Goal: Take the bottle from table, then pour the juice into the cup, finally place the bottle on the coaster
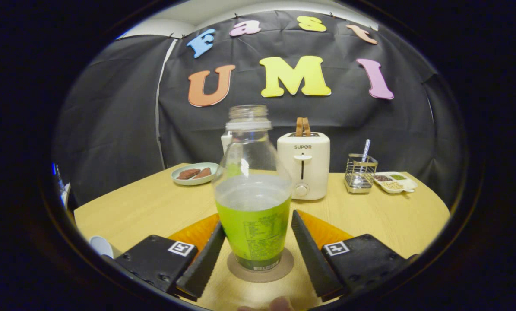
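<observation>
Gripper view | clear bottle point(252, 203) upright on round coaster point(283, 268); tool point(258, 255) parted

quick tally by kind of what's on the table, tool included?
Bottle, on the coaster between the open tool fingers: 1
Coaster: 1
Cup: 1
Toaster: 1
Plate with brown pieces: 1
Wire holder: 1
Divided dish: 1
Tool: 1
Total: 8

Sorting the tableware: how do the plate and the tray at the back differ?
The plate is round with two brown pieces; the tray is oblong, split into compartments of small bits. The plate sits left of the toaster, the tray right, beside the rack. Both are shallow. The tool stands open around the bottle.
</observation>
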The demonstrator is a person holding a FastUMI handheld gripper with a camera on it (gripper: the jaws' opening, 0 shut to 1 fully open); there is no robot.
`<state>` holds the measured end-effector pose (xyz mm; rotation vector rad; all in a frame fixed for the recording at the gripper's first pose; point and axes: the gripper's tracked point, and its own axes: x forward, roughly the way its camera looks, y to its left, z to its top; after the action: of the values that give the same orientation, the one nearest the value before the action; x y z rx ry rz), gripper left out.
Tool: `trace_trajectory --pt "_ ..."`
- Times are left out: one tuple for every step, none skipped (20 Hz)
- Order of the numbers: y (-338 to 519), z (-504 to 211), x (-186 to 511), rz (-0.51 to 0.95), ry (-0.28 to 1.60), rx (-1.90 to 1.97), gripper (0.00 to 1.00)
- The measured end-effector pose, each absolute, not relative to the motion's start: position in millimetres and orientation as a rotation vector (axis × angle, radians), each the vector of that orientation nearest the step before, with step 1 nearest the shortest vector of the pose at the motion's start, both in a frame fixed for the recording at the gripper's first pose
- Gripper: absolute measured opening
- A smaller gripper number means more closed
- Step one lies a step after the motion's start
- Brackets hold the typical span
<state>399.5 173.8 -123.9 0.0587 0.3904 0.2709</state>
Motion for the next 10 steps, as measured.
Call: trace_trajectory --pt "173 -121 398 0.273 0.389 0.055 0.99" --pt "174 -121 397 0.270 0.385 0.054 1.00" --pt "173 -120 396 0.265 0.385 0.050 1.00" --pt "172 -120 393 0.259 0.386 0.044 1.00" --pt "170 -119 390 0.253 0.385 0.042 1.00" --pt "170 -118 385 0.255 0.387 0.045 1.00" --pt "169 -116 381 0.252 0.382 0.053 1.00" --pt "166 -114 378 0.244 0.381 0.056 1.00" --pt "163 -111 373 0.238 0.376 0.064 1.00" --pt "162 -107 367 0.232 0.367 0.074 1.00"
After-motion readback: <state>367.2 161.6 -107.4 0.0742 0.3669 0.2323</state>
